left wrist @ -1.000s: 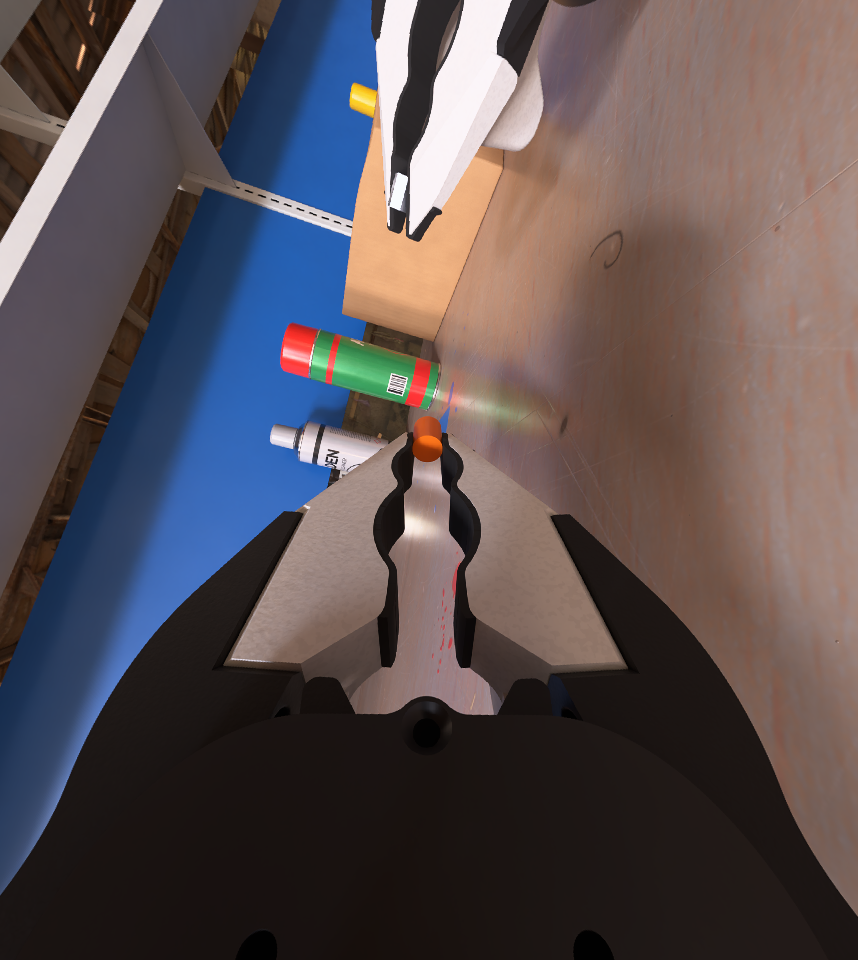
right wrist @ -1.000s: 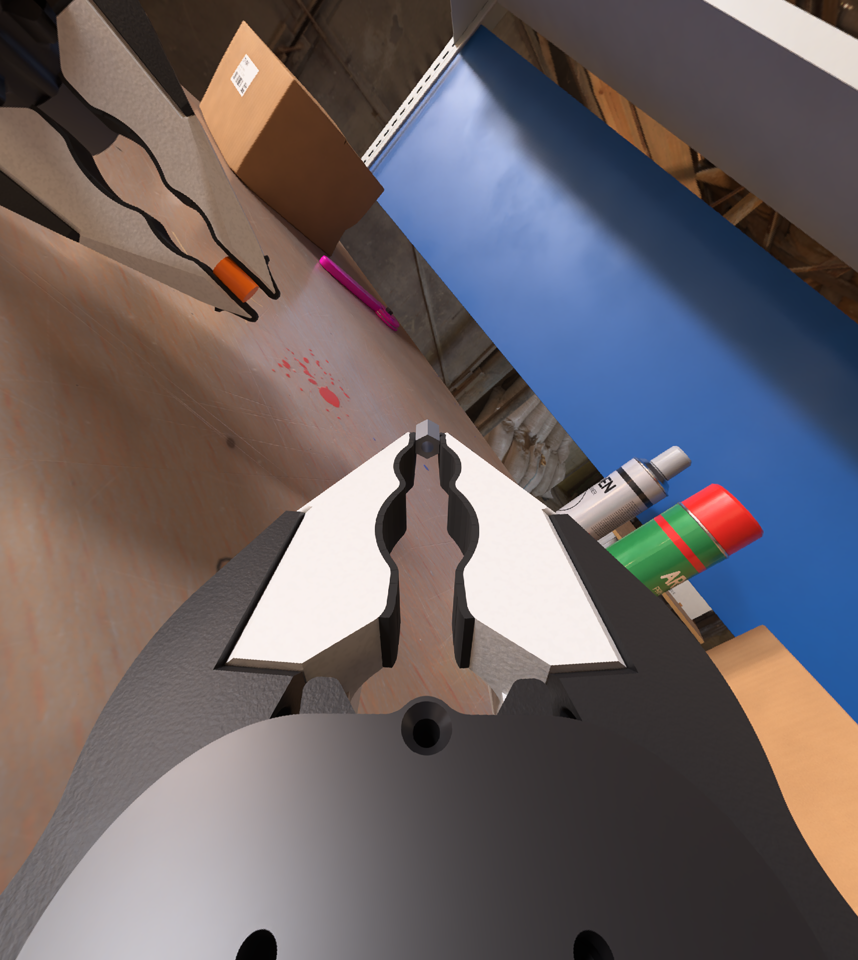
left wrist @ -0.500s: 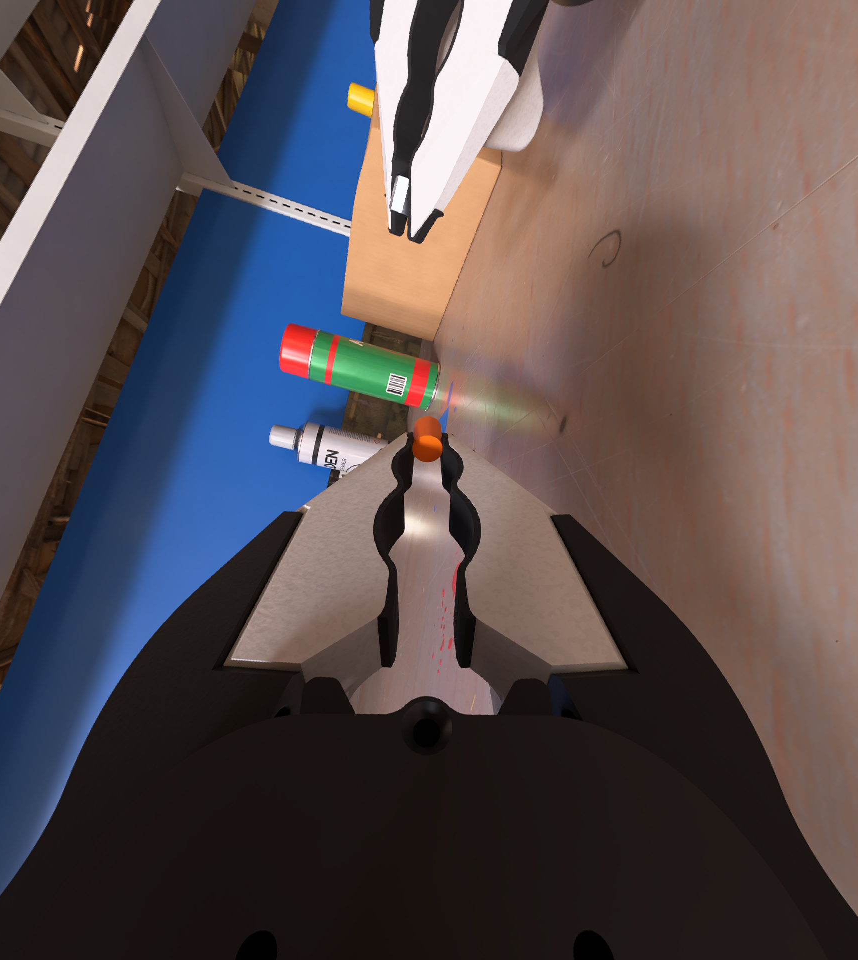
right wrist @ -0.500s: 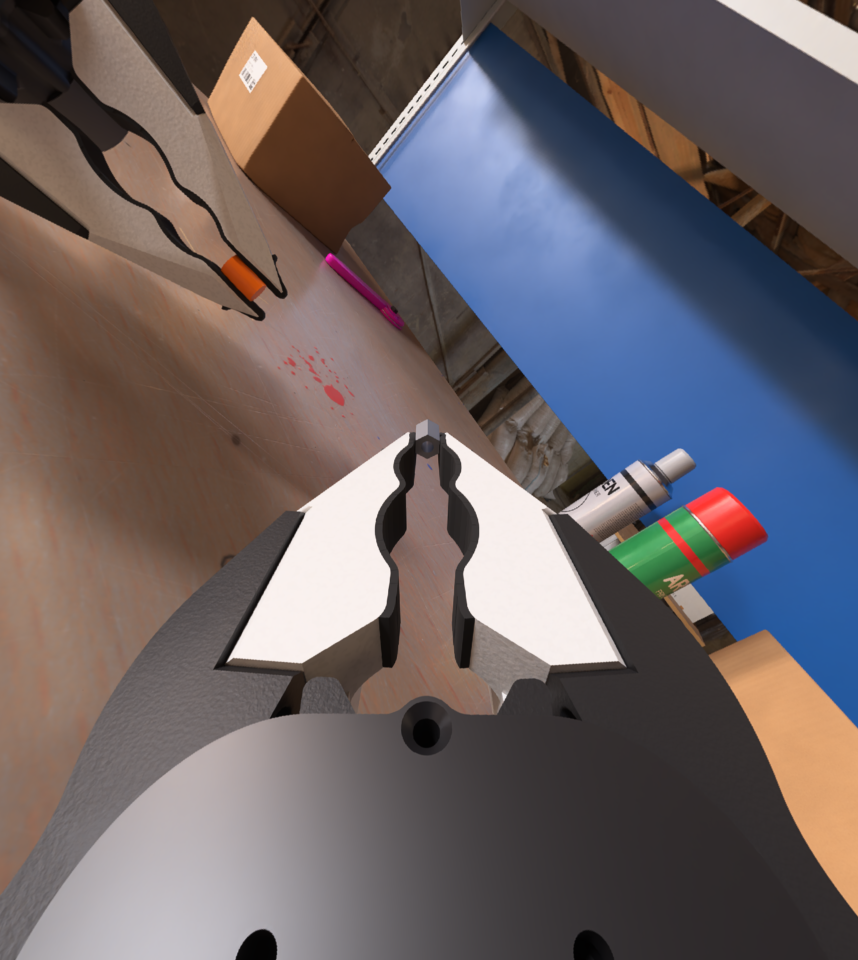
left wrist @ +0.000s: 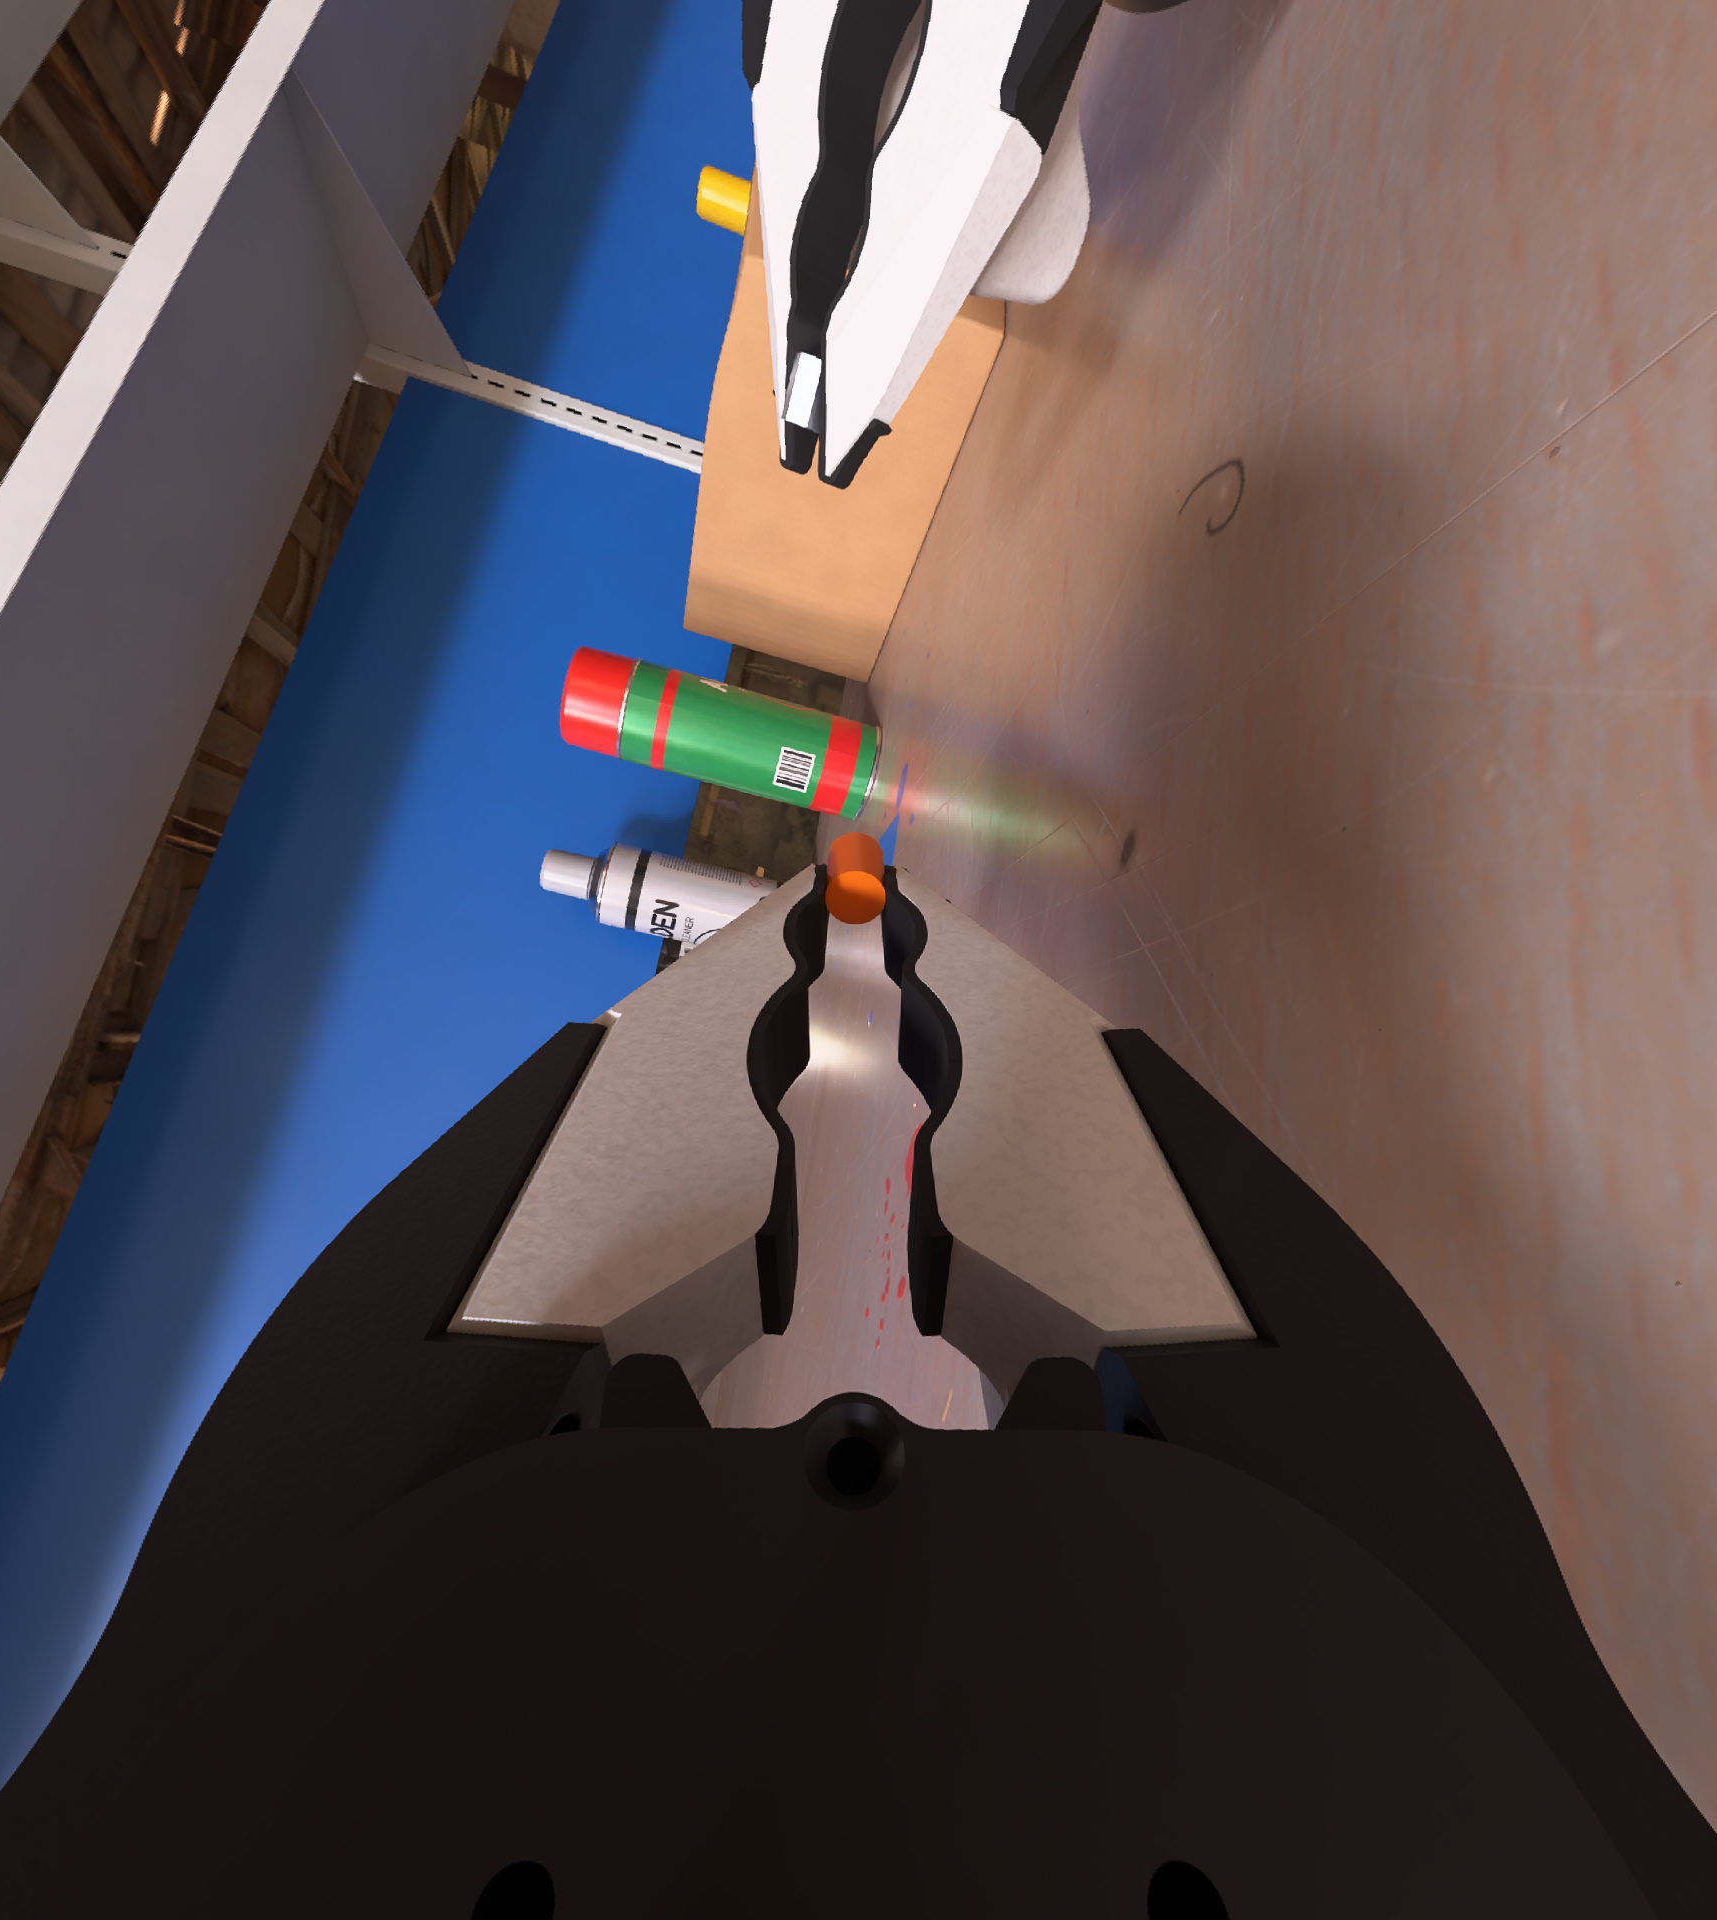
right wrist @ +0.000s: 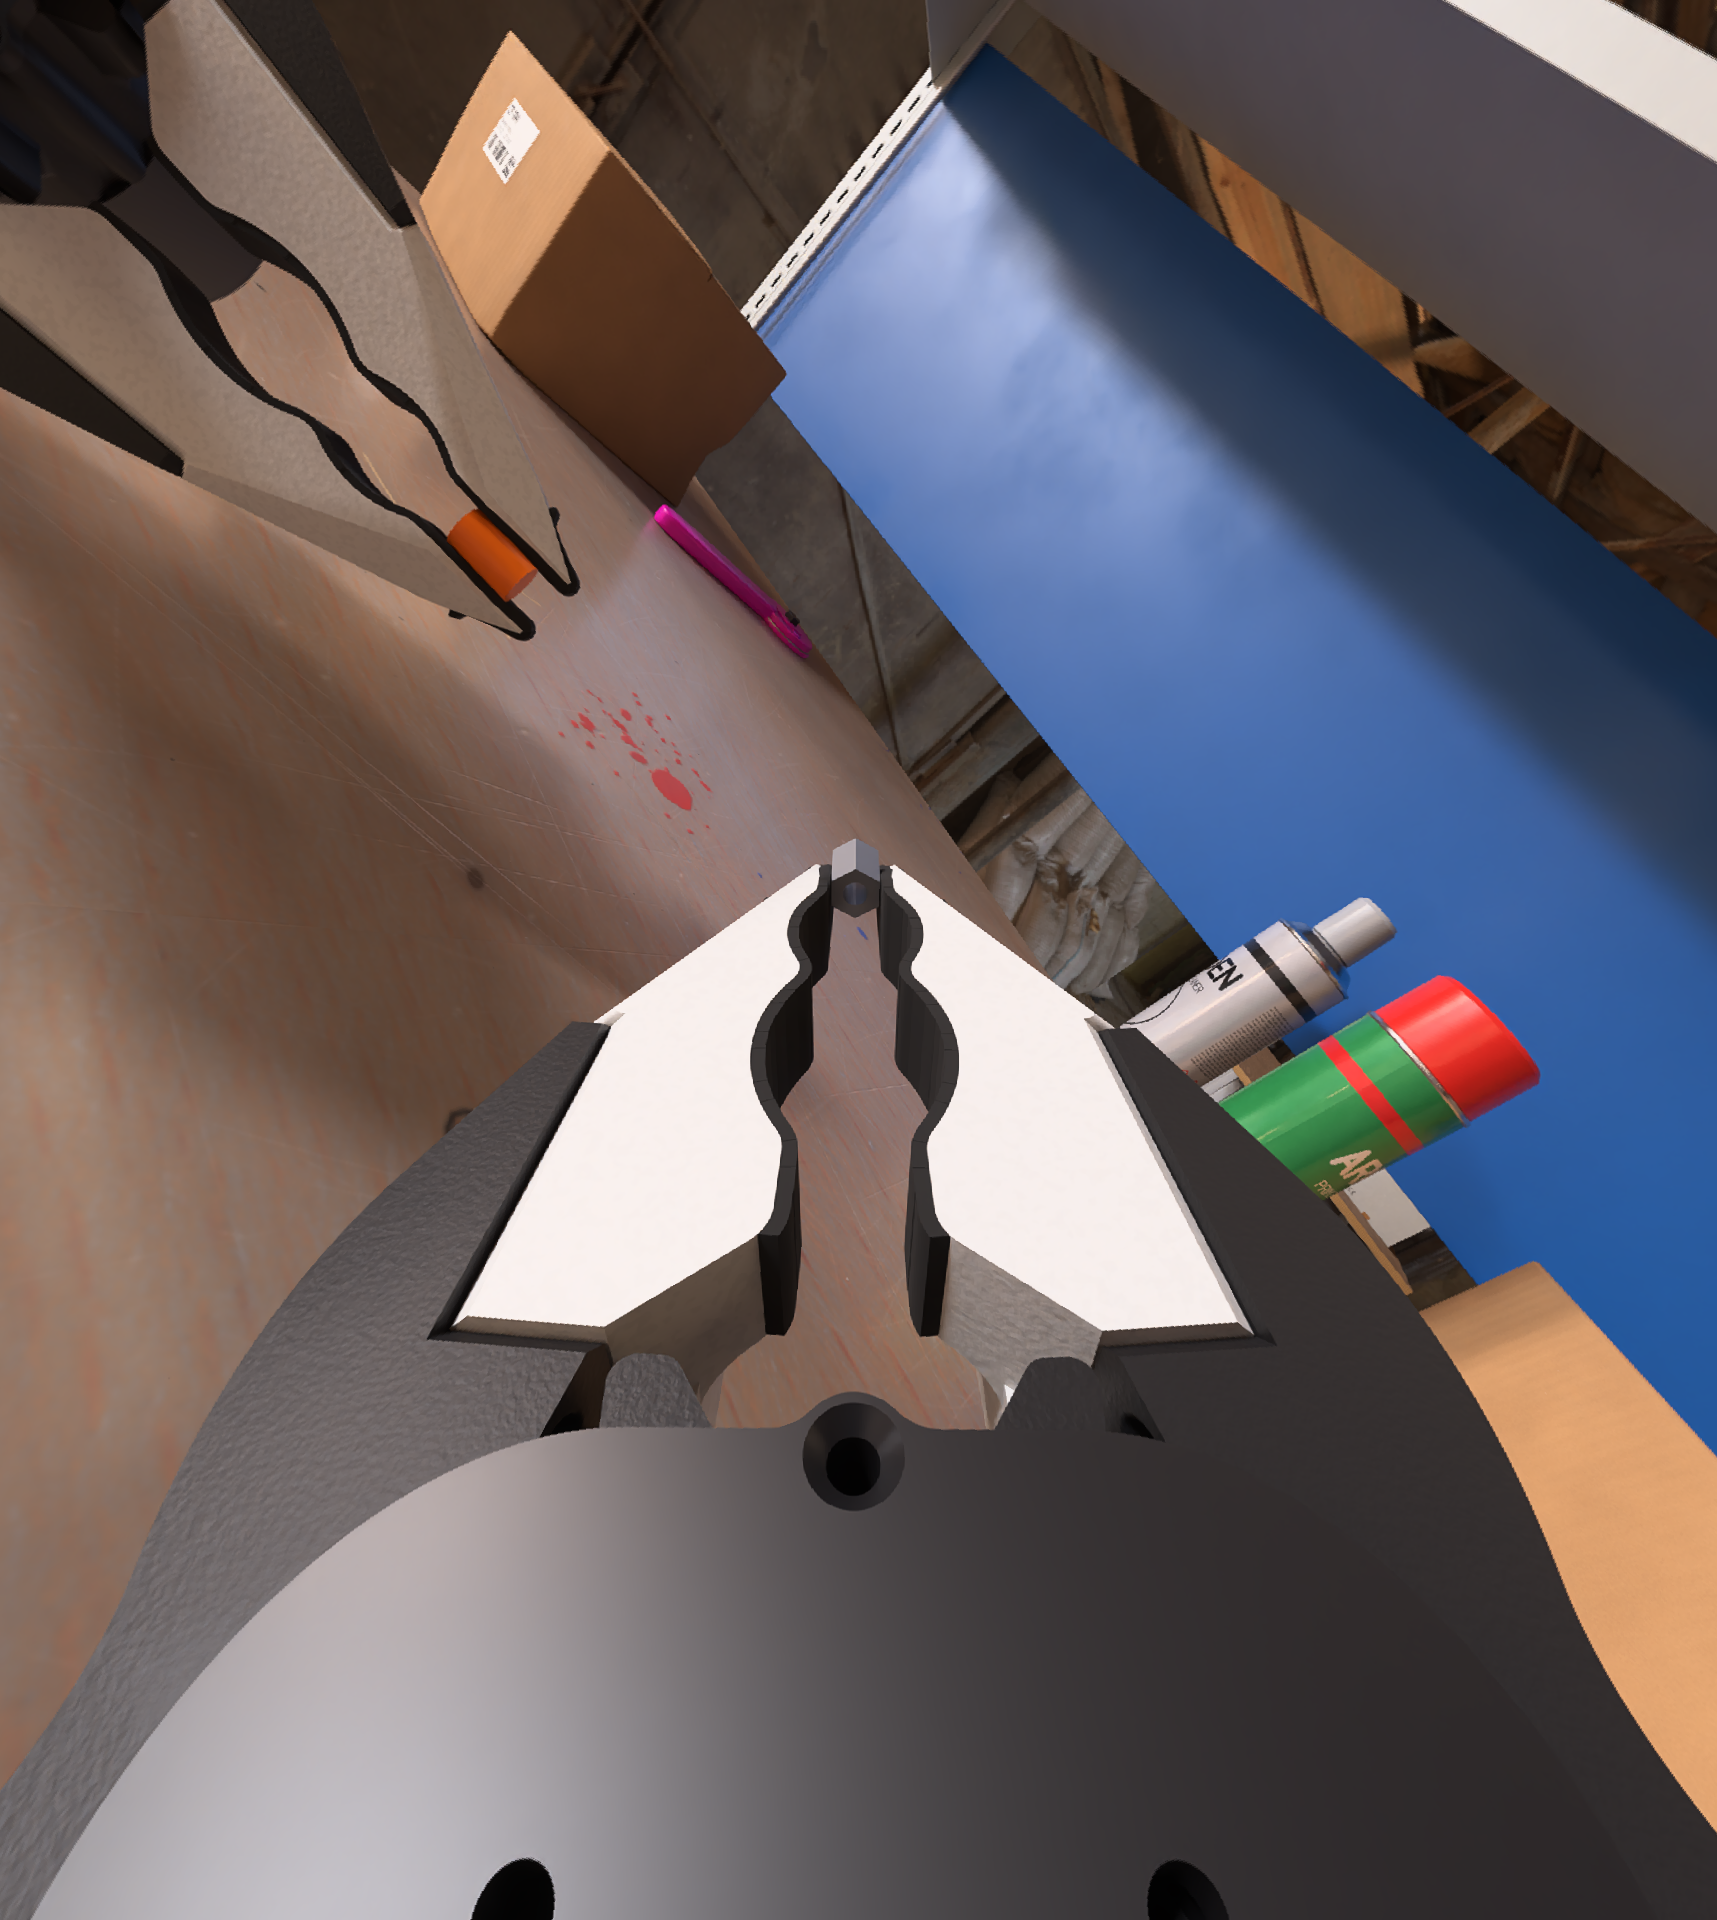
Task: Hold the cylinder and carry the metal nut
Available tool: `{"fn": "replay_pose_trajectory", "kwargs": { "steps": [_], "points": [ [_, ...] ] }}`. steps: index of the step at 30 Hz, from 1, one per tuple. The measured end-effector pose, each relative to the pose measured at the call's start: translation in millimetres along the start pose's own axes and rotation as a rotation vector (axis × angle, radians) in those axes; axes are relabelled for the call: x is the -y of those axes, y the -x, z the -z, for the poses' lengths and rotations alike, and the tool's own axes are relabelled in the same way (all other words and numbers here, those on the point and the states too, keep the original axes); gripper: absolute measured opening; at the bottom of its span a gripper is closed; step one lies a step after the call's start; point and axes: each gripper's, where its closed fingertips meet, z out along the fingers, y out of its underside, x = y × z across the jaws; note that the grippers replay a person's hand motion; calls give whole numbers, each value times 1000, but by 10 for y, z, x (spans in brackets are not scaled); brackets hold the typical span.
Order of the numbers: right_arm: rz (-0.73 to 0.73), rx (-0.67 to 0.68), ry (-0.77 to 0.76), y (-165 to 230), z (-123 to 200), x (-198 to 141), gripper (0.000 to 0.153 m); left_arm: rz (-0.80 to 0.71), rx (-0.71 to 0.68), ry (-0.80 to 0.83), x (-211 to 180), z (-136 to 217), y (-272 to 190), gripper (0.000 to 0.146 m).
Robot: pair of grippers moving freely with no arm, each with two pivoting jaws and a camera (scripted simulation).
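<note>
Nearer now, left tongs pinch cylinder at tips; right tongs pinch nut.

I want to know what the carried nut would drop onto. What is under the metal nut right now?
The metal nut sits pinched in the right tongs. Past it lies bare wooden tabletop, with red paint spatter nearby. The spot directly beneath is hidden by the fingers.

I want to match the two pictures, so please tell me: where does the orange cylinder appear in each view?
Left wrist view: the orange cylinder sits at centre, pinched at the left gripper tips.
Right wrist view: it shows at upper left, between that same gripper's tips.
Shared landmark: the green spray can with a red cap.
</note>
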Motion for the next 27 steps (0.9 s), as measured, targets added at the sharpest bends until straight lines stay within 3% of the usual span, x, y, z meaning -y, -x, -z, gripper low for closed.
{"fn": "replay_pose_trajectory", "kwargs": {
  "steps": [16,27],
  "points": [
    [-77,-92,93,-207,22,-177,8,-60,-29,-36,102,3,-84,9],
    [-343,320,284,-126,-359,-335,8,-129,-51,-89,251,0,-172,9]
  ]
}}
